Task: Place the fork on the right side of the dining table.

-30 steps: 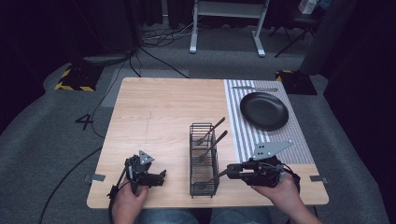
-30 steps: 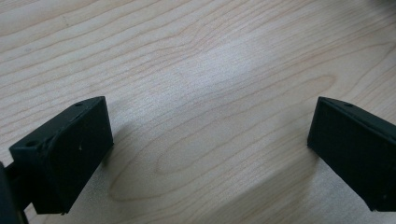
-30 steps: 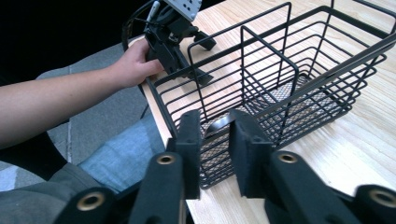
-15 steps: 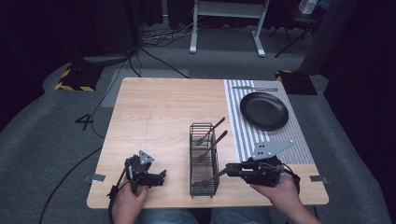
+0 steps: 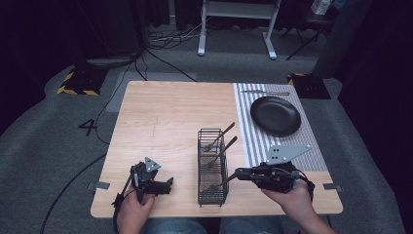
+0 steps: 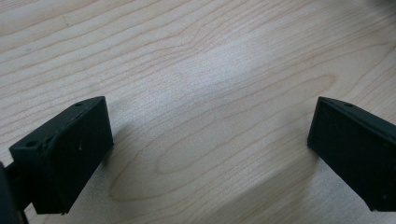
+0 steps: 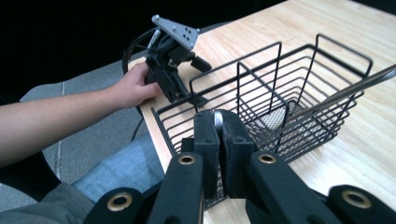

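Plywood tabletop [image 5: 170,122], pale and grained, carries a striped grey placemat [image 5: 248,136] along its right side, with a black plate [image 5: 275,115] on it and a piece of cutlery [image 5: 265,92] lying just beyond the plate. Around the table lies grey carpet, cables trail off toward a white stand [image 5: 238,24] at the back, and the rest of the room is dark. Near the front edge stands a black wire basket [image 5: 213,165] with utensil handles leaning out of it. The right gripper [image 5: 241,174] is at the basket's side, its jaws pressed together on the metal handle [image 7: 217,119] of a utensil in the basket. The left gripper [image 5: 168,184] rests low over bare wood near the front left, jaws spread wide, holding nothing.
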A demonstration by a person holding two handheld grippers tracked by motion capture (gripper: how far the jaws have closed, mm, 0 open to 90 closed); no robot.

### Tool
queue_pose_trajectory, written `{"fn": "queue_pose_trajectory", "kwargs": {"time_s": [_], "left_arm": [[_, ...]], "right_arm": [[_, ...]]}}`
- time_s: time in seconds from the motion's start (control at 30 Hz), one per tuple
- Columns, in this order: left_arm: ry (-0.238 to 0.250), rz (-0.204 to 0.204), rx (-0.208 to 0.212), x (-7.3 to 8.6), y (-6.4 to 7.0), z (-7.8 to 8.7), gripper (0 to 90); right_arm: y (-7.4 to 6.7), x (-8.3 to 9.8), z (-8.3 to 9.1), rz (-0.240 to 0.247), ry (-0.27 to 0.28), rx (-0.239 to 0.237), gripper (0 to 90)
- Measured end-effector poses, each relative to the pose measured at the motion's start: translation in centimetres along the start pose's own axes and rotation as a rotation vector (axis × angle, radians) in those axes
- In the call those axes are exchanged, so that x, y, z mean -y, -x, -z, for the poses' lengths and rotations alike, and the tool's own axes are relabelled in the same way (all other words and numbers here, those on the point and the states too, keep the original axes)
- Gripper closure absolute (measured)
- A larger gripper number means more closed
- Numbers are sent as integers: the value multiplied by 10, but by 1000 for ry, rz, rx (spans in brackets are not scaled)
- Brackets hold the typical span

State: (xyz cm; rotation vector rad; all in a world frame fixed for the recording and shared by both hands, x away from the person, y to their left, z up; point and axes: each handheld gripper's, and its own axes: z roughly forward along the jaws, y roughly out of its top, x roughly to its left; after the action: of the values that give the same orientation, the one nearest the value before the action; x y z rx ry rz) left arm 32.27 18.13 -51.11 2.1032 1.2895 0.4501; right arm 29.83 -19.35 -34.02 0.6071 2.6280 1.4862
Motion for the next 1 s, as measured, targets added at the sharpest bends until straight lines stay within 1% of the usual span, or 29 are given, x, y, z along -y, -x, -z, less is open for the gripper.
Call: {"fn": "queue_pose_trajectory", "kwargs": {"time_s": [0.13, 0.17, 0.2, 0.23, 0.27, 0.3, 0.33, 0.6, 0.63, 0.7, 0.9, 1.0], "left_arm": [[0, 0, 0, 0, 0, 0, 2], [0, 0, 0, 0, 0, 0, 2], [0, 0, 0, 0, 0, 0, 2], [0, 0, 0, 0, 0, 0, 2], [0, 0, 0, 0, 0, 0, 2], [0, 0, 0, 0, 0, 0, 2], [0, 0, 0, 0, 0, 0, 2], [0, 0, 0, 0, 0, 0, 2], [0, 0, 0, 0, 0, 0, 2], [0, 0, 0, 0, 0, 0, 2], [0, 0, 0, 0, 0, 0, 2], [-1, -1, 0, 0, 0, 0, 1]], "right_arm": [[0, -3, 6, 3, 21, 11, 866], [0, -4, 9, 2, 36, 14, 866], [0, -4, 9, 2, 36, 14, 866], [1, -6, 14, 0, 55, 13, 866], [1, -6, 14, 0, 55, 13, 866], [2, -7, 19, -6, 71, 11, 866], [2, -7, 19, -6, 71, 11, 866], [6, -9, 33, -26, 120, 7, 867], [7, -9, 37, -28, 134, 7, 867], [8, -9, 39, -31, 140, 8, 867], [8, -12, 53, -37, 175, 7, 867], [7, -13, 55, -37, 181, 10, 867]]}}
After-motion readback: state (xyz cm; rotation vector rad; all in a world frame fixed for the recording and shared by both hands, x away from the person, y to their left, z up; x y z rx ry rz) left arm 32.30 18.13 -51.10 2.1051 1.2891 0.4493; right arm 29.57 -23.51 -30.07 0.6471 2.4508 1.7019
